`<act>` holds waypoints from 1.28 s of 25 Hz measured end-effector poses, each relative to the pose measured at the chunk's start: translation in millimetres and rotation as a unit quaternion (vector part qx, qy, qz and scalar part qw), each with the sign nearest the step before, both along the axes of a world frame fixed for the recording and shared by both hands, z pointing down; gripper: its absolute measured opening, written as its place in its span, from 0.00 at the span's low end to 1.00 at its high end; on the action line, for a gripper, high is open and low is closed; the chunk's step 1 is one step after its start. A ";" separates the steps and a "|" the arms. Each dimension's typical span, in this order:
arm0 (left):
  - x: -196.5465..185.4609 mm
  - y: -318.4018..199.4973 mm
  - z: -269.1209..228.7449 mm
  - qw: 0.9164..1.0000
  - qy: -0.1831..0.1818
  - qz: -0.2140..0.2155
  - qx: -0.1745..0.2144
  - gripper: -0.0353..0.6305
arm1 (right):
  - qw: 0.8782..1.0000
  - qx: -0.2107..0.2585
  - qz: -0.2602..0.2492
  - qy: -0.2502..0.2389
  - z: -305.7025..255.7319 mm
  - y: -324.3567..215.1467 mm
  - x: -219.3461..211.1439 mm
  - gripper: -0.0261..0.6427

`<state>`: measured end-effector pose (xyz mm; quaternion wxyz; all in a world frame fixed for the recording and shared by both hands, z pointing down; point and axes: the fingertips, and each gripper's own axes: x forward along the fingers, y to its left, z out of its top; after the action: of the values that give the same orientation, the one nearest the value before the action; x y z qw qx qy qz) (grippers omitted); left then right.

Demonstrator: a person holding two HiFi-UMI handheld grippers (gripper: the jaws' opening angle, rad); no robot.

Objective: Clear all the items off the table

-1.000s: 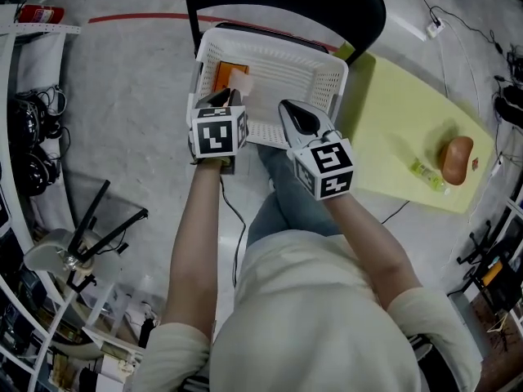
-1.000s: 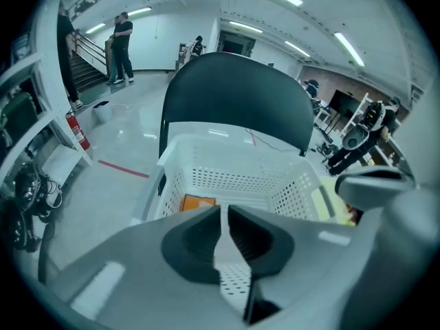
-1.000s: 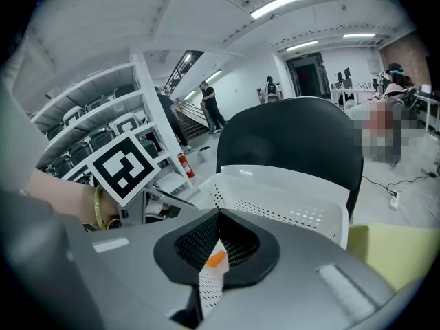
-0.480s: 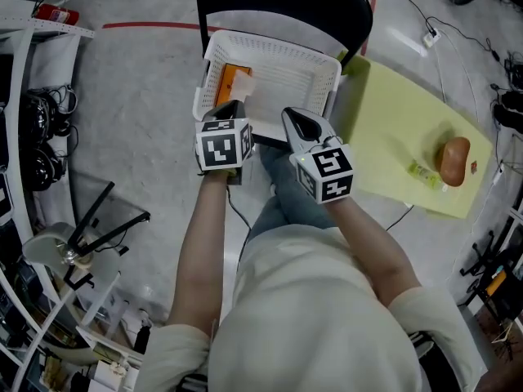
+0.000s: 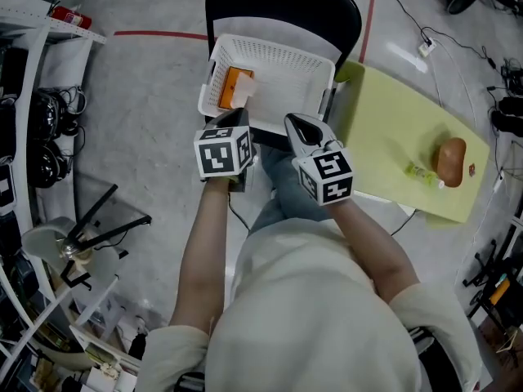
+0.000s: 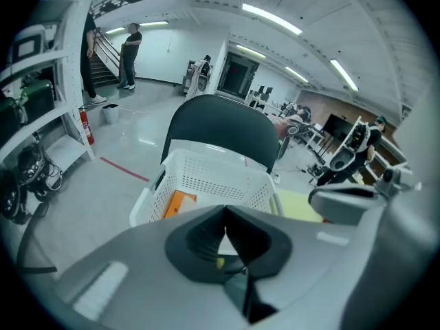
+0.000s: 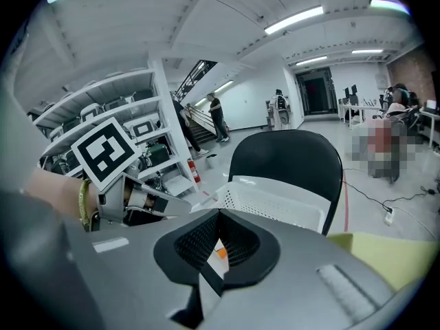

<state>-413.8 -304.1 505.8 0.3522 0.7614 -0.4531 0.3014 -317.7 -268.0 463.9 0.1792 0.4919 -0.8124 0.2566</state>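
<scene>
left gripper (image 5: 237,114), right gripper (image 5: 292,122) closed empty, by basket (image 5: 274,50) near rim, bare floor (image 5: 139,121) leftward

Grey polished floor (image 5: 139,96), with a red tape line (image 5: 159,34) across it near the top of the head view. I note a black chair (image 5: 282,6) just beside the far left corner of the yellow-green table (image 5: 392,129). White shelving (image 5: 33,11) runs down the left. Cables (image 5: 425,31) trail on the floor beyond the table's far edge. I see white walls (image 6: 172,53), lit ceiling strip lights (image 6: 271,19), a staircase (image 6: 110,50) at the back, and a fire extinguisher (image 6: 84,126) by the shelving.
</scene>
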 end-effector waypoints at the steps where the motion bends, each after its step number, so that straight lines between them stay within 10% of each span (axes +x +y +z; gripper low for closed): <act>1: 0.2 5.2 -3.4 1.000 0.006 -0.002 0.001 0.07 | 1.000 0.002 -0.001 0.000 -2.4 3.4 -0.2 0.04; 32: 8.5 161.4 -89.7 0.996 0.032 -0.003 0.089 0.07 | 0.995 0.076 -0.055 0.033 -61.8 143.5 -4.7 0.04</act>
<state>-405.2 -142.7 416.1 0.2981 0.7978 -0.4686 0.2346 -322.3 -124.5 402.0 0.1818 0.4665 -0.8492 0.1677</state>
